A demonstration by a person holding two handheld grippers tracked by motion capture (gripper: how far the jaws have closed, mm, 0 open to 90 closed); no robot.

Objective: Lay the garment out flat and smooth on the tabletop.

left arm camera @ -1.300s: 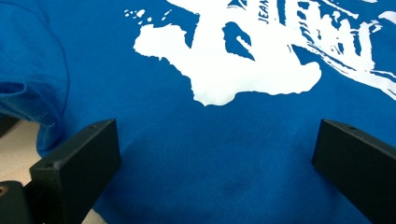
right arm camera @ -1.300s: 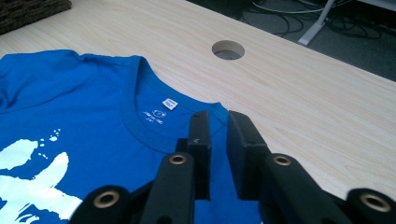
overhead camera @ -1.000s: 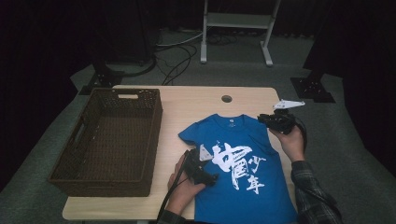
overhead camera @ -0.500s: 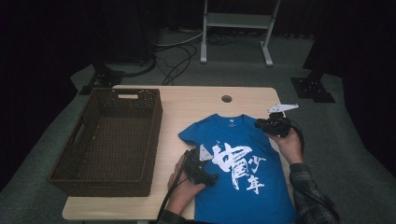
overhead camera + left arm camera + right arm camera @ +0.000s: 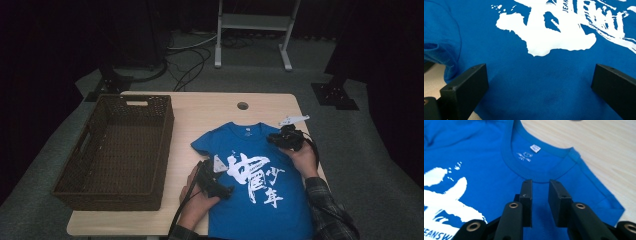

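Blue cotton T-shirt with white print, flat at the wooden table's near edge – dark woven basket at its left edge
Left gripper wide over the print; right gripper narrow, nothing between, near the collar – hem cut off

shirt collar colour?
Blue, same as the T-shirt; collar shows best in the right gripper view.

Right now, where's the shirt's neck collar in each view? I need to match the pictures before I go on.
High view: the collar sits at the far end of the blue T-shirt, left of the right gripper.
Left gripper view: print and a sleeve are in frame, not the collar.
Right gripper view: the collar curves just beyond the narrow-set jaw tips.
Shared landmark: the white print.
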